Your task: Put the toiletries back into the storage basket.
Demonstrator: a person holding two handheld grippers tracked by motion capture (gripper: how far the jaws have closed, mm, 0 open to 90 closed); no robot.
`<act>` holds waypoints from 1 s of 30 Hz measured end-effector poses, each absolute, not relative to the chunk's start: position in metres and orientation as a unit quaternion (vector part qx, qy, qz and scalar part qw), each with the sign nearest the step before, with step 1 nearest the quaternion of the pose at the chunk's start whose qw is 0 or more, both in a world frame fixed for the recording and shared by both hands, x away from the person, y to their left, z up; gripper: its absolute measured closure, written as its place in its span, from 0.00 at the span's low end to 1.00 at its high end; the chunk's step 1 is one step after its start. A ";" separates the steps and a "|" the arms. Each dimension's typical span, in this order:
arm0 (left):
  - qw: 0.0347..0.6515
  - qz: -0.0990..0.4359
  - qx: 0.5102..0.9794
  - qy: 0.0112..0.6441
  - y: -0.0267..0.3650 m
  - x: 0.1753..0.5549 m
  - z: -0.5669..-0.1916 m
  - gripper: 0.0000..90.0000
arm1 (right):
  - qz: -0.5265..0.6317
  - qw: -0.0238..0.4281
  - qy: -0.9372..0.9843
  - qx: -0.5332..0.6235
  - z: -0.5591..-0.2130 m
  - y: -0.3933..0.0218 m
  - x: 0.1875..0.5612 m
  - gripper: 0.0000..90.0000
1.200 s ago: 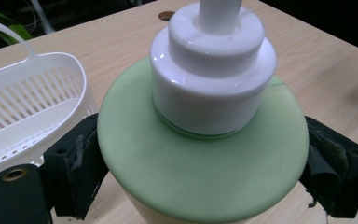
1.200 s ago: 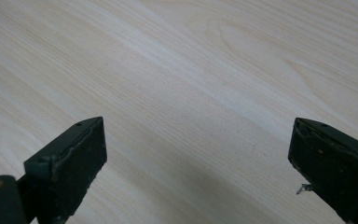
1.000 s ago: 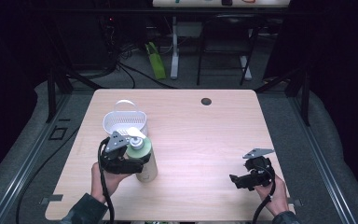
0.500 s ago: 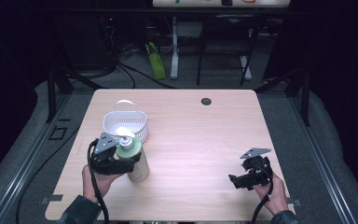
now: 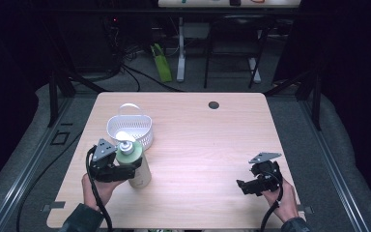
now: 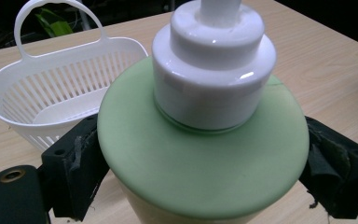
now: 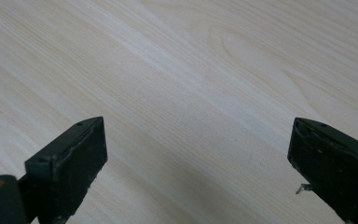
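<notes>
My left hand-held gripper [image 5: 125, 166] is clamped on the bottle [image 5: 136, 164], one pad on either side of its green shoulder, just under the white pump collar [image 6: 214, 65]. The bottle stands upright near the 7 o'clock part of the desk [image 5: 212, 145], just beside the white basket [image 5: 130, 129], which lies at its 11 o'clock.

Handling, as I judge it: rigid plastic, smooth and probably slick; a full pump bottle would be fairly heavy and top-loaded. Best hold is the one I have, across the wide shoulder, not on the pump neck, which could turn or slip.

The basket is slotted and has a loop handle [image 6: 58, 14]; I see nothing in it except its pale floor.

My right hand-held gripper [image 5: 256, 183] rests at about 5 o'clock, jaws apart, with bare wood between them.
</notes>
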State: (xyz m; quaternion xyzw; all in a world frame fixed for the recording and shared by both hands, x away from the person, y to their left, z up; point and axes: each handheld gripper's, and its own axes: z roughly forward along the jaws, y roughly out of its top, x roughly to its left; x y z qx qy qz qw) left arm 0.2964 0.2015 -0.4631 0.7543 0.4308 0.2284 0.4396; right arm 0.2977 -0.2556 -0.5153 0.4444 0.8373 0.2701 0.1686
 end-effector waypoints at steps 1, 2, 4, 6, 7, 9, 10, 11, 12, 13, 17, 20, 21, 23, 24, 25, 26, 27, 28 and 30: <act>0.442 0.226 0.753 0.431 0.202 0.296 -0.464 0.11 | 0.270 0.168 0.838 0.443 -0.516 -0.255 0.298 0.04; 0.443 0.223 0.753 0.432 0.202 0.296 -0.465 0.08 | 0.269 0.168 0.839 0.442 -0.516 -0.255 0.298 0.04; 0.448 0.222 0.750 0.433 0.202 0.296 -0.466 0.07 | 0.270 0.167 0.839 0.442 -0.516 -0.255 0.299 0.04; 0.456 0.227 0.746 0.430 0.201 0.294 -0.464 0.03 | 0.270 0.166 0.839 0.442 -0.516 -0.255 0.299 0.04; 0.462 0.226 0.743 0.429 0.201 0.293 -0.463 0.01 | 0.270 0.165 0.839 0.443 -0.516 -0.255 0.299 0.05; 0.467 0.230 0.738 0.428 0.201 0.292 -0.462 0.00 | 0.270 0.164 0.839 0.443 -0.517 -0.256 0.299 0.05; 0.467 0.230 0.738 0.428 0.201 0.292 -0.462 0.00 | 0.270 0.164 0.839 0.443 -0.517 -0.256 0.299 0.05; 0.471 0.231 0.734 0.431 0.202 0.292 -0.462 0.00 | 0.271 0.164 0.839 0.443 -0.517 -0.256 0.299 0.05; 0.471 0.231 0.734 0.431 0.202 0.292 -0.462 0.00 | 0.271 0.164 0.839 0.443 -0.517 -0.256 0.299 0.05; 0.476 0.235 0.730 0.431 0.203 0.292 -0.460 0.00 | 0.271 0.164 0.839 0.443 -0.517 -0.256 0.300 0.05; 0.483 0.241 0.722 0.433 0.204 0.290 -0.458 0.00 | 0.271 0.164 0.839 0.443 -0.517 -0.256 0.300 0.05; 0.487 0.239 0.721 0.431 0.203 0.292 -0.456 0.00 | 0.271 0.165 0.839 0.443 -0.517 -0.256 0.300 0.05; 0.485 0.241 0.720 0.435 0.202 0.293 -0.455 0.00 | 0.271 0.165 0.839 0.442 -0.517 -0.256 0.300 0.05; 0.487 0.243 0.717 0.435 0.200 0.294 -0.454 0.00 | 0.271 0.164 0.839 0.443 -0.517 -0.256 0.300 0.05; 0.486 0.246 0.715 0.438 0.199 0.294 -0.453 0.00 | 0.271 0.165 0.838 0.444 -0.517 -0.256 0.300 0.05; 0.488 0.249 0.712 0.439 0.199 0.294 -0.453 0.00 | 0.270 0.164 0.838 0.445 -0.517 -0.256 0.300 0.05; 0.489 0.252 0.709 0.441 0.198 0.294 -0.452 0.00 | 0.270 0.165 0.838 0.444 -0.517 -0.256 0.300 0.05; 0.489 0.252 0.709 0.441 0.198 0.294 -0.452 0.00 | 0.270 0.165 0.838 0.444 -0.517 -0.256 0.300 0.05; 0.491 0.253 0.706 0.443 0.198 0.294 -0.451 0.00 | 0.271 0.164 0.838 0.444 -0.517 -0.256 0.300 0.05; 0.496 0.261 0.700 0.443 0.198 0.294 -0.449 0.00 | 0.270 0.164 0.839 0.444 -0.518 -0.256 0.301 0.05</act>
